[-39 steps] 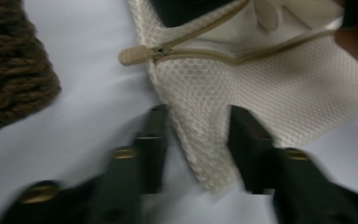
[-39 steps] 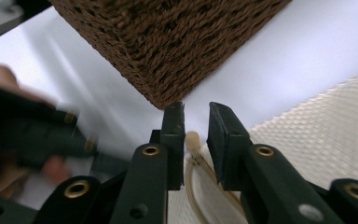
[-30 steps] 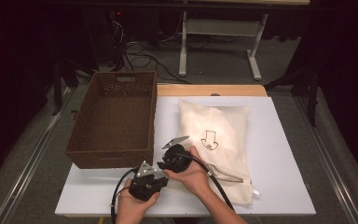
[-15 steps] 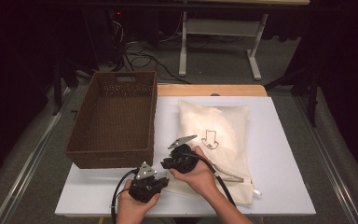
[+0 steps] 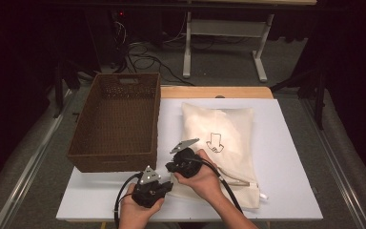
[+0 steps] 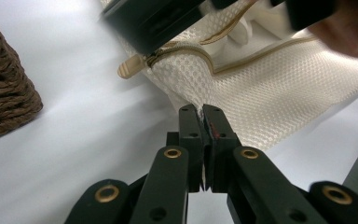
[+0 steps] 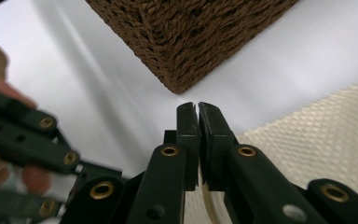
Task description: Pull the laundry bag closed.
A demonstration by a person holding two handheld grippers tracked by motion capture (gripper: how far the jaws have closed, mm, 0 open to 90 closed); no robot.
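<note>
A cream mesh bag with a black arrow print lies on the white table. At its near left corner, my left gripper is shut on the bag's mesh edge. Just above it, my right gripper has just been closing. Its jaws now stand shut with a thin beige strip, the bag's zipper pull, between them. The zipper line runs off across the mesh. The right gripper's jaw looms blurred at the top of the left gripper view.
A brown wicker basket with nothing in it stands left of the bag, its near corner close ahead of the right gripper and its wall left of the left one. Floor cables and a desk frame lie beyond the table.
My right gripper has shifted a little right and up beside the bag's corner. The left hand has kept still on the mesh edge.
</note>
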